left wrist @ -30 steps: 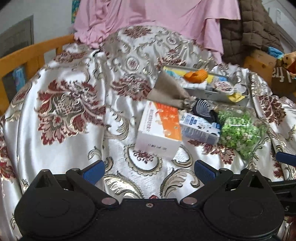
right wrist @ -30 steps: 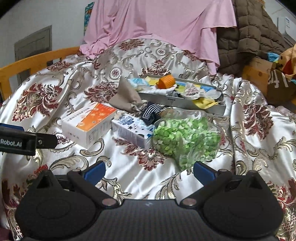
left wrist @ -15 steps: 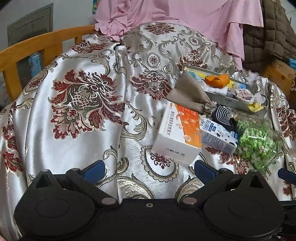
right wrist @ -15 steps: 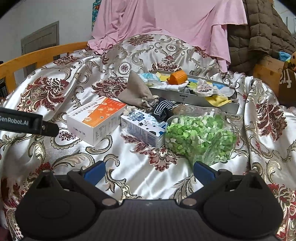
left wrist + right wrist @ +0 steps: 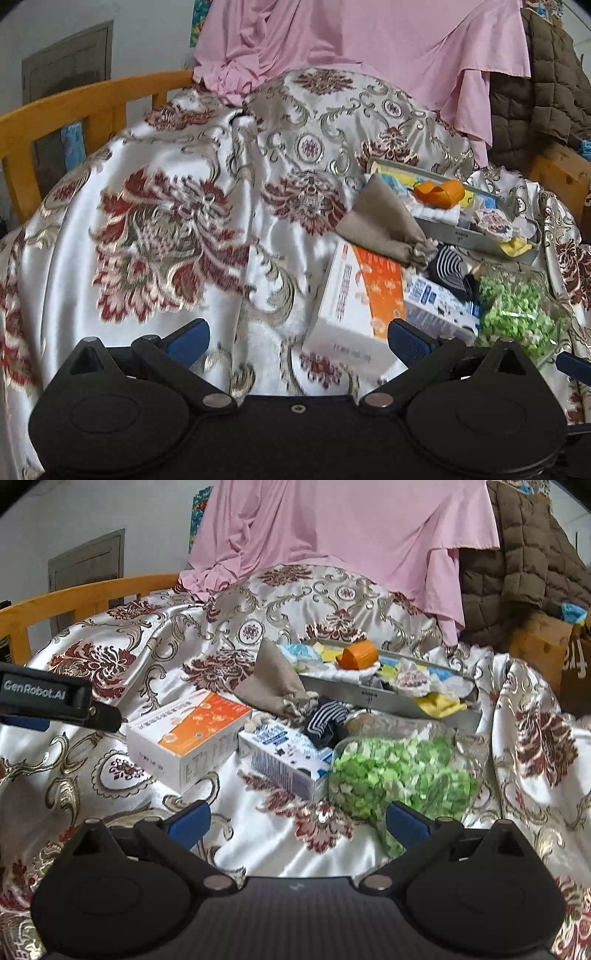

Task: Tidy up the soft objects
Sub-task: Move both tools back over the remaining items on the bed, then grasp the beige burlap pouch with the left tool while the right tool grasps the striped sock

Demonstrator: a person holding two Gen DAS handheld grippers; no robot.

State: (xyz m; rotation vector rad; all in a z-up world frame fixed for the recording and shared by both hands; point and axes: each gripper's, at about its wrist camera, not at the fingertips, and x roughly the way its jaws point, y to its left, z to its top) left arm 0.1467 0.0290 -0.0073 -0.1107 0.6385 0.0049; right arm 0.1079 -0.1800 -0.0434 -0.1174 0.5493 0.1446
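On the satin bedspread lie a beige drawstring pouch, a striped dark sock, an orange-white box, a blue-white carton and a clear bag of green pieces. Behind them a grey tray holds soft items and an orange roll. My left gripper is open, near the orange-white box. My right gripper is open, just short of the green bag. Neither holds anything.
A pink cloth and a brown quilted jacket hang at the back. A wooden bed rail runs along the left. A wooden box stands at the right. The left gripper's body shows at the right wrist view's left edge.
Both views have pulled back and swung left, so the pile sits further right and the bed rail shows more. Both grippers stay open and empty.
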